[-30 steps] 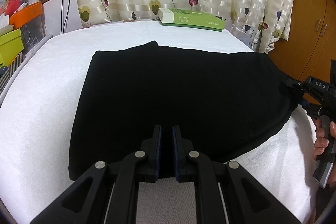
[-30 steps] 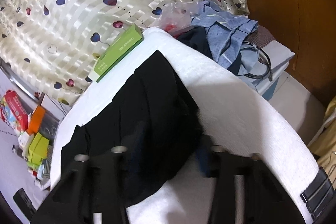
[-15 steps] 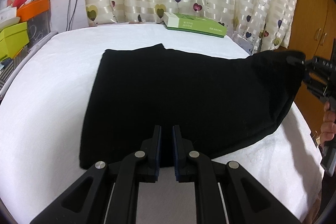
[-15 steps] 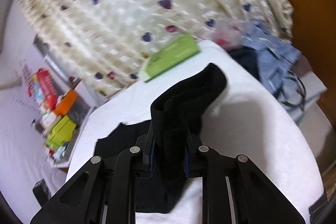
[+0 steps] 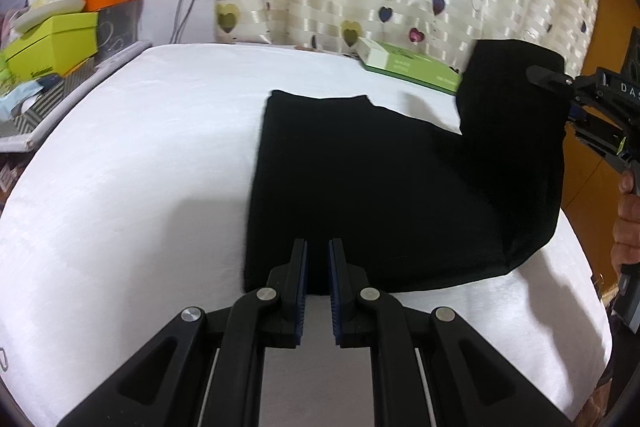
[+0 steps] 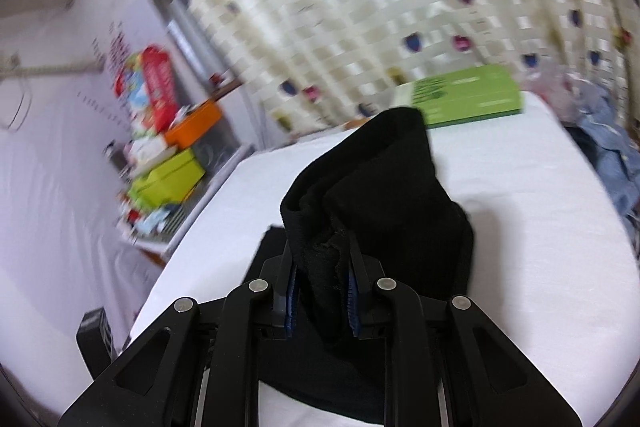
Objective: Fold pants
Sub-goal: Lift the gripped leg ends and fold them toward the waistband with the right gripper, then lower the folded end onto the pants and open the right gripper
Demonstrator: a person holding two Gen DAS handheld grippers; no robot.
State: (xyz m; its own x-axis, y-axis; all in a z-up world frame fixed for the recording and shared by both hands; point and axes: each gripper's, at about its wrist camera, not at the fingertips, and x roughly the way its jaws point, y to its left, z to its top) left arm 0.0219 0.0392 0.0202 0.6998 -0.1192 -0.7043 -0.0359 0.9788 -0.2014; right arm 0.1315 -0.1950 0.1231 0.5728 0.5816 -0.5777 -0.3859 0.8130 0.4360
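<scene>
Mid-fold on the black pants here. They're spread flat across the white desk, long axis running left to right in front of me, except the right end, which my right gripper has lifted clear of the surface. That gripper is pinching a thick bunch of the fabric between its blue pads; in the left wrist view you can see that end standing up like a flap over near the green box.

My left gripper sits low at the near edge of the pants, about mid-length, pointing across them. Its fingers are nearly together with a thin gap, and I honestly can't tell if there's cloth in there or if it's just parked on the hem.

So the whole thing hinges on this: the free, flat end lies off to the left of the raised flap. Right hand is the one carrying, so I reckon it sweeps leftward over the flat half.
</scene>
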